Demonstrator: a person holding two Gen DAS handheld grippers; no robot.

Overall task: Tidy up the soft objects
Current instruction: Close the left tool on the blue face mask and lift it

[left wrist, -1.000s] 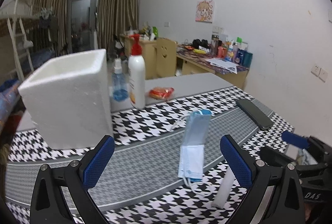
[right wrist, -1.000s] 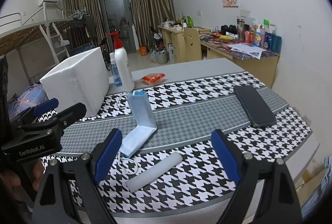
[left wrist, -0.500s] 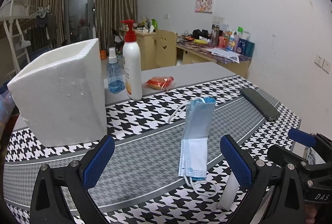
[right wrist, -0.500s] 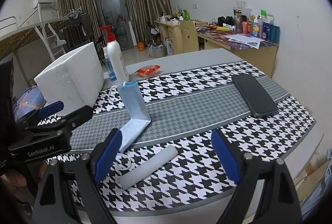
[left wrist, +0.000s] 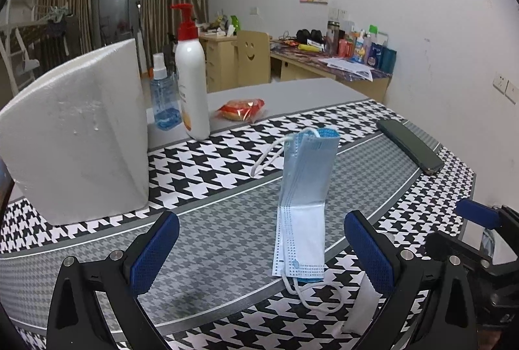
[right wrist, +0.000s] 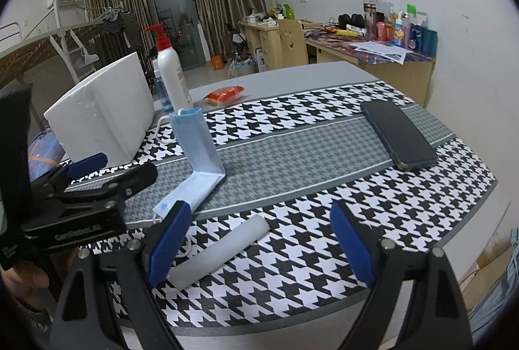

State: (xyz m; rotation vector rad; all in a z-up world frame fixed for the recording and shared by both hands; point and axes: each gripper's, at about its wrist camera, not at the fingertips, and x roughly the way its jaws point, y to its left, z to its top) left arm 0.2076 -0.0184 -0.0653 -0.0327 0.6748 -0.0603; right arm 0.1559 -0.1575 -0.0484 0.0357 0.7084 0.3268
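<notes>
A folded blue face mask (left wrist: 303, 204) lies bent on the houndstooth tablecloth, one half standing up; it also shows in the right wrist view (right wrist: 198, 161). A white soft roll (right wrist: 220, 254) lies near the front edge, partly seen in the left wrist view (left wrist: 360, 307). A white foam box (left wrist: 78, 135) stands at the left, also in the right wrist view (right wrist: 103, 119). My left gripper (left wrist: 259, 252) is open and empty, just short of the mask. My right gripper (right wrist: 259, 246) is open and empty over the roll.
A white pump bottle (left wrist: 192, 80) and a blue spray bottle (left wrist: 163, 96) stand behind the box. A red snack packet (left wrist: 241, 109) lies on the grey table. A dark phone (right wrist: 397, 134) lies at the right. The table edge (right wrist: 454, 239) runs close on the right.
Both grippers have moved lower and closer to the table. The mask and roll now sit nearer the fingers. Nothing on the table has moved.
</notes>
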